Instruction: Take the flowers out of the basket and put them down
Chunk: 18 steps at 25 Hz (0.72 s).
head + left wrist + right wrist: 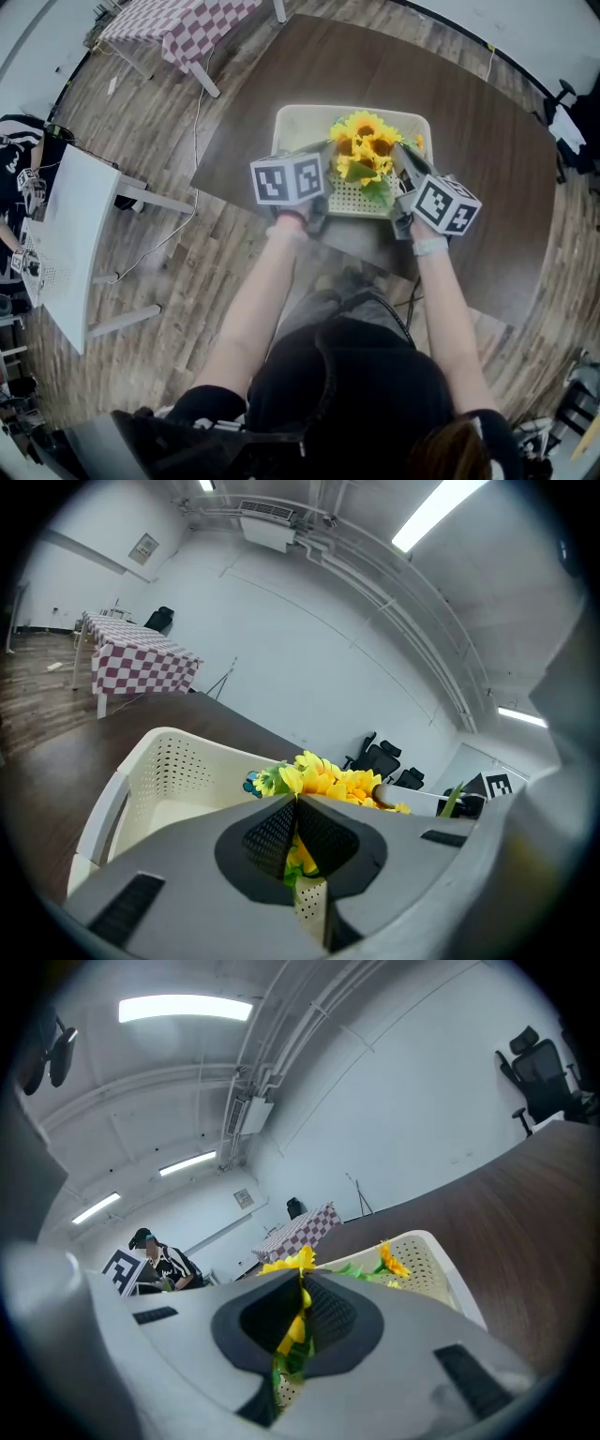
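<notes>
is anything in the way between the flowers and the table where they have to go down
Only the basket itself: the flowers sit over it, pinched by the left gripper and right gripper, so its perforated walls must be cleared. The dark table around it shows nothing else in the way.

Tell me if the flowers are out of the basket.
Not put down: the flowers hang over the basket, pinched by the left hand-held gripper and right hand-held gripper. Whether stems clear its rim: cannot tell.

The flowers' [364, 148] stems are hidden by the left gripper [326, 148] and right gripper [401, 155], as is part of the basket's [300, 120] near wall. A person [14, 178] is cut off by the left edge.
</notes>
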Available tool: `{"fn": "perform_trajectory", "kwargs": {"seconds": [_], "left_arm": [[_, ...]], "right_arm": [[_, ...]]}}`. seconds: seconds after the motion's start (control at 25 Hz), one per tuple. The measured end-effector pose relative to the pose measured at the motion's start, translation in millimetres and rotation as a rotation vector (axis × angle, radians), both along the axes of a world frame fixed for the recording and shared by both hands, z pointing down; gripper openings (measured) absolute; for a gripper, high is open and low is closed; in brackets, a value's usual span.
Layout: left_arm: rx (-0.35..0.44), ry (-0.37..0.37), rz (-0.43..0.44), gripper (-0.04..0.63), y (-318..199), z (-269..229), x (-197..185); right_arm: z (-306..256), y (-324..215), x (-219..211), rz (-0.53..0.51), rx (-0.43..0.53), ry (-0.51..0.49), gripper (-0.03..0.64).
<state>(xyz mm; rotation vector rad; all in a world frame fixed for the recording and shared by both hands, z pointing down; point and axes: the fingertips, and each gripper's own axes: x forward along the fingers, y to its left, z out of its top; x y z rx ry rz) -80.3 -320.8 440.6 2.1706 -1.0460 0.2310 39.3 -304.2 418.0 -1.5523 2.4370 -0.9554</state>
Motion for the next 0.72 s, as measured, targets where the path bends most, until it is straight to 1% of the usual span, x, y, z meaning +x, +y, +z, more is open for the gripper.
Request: {"fn": "perform_trajectory", "kwargs": {"seconds": [0.24, 0.72], "left_arm": [[0.02, -0.007, 0.012, 0.005, 5, -8, 0], [0.059, 0.014, 0.037, 0.003, 12, -28, -8]], "right_arm": [[-8, 7, -2, 0.02, 0.013, 0.007, 0.004], [-27, 17, -12, 0.053, 0.046, 0.024, 0.003]]}}
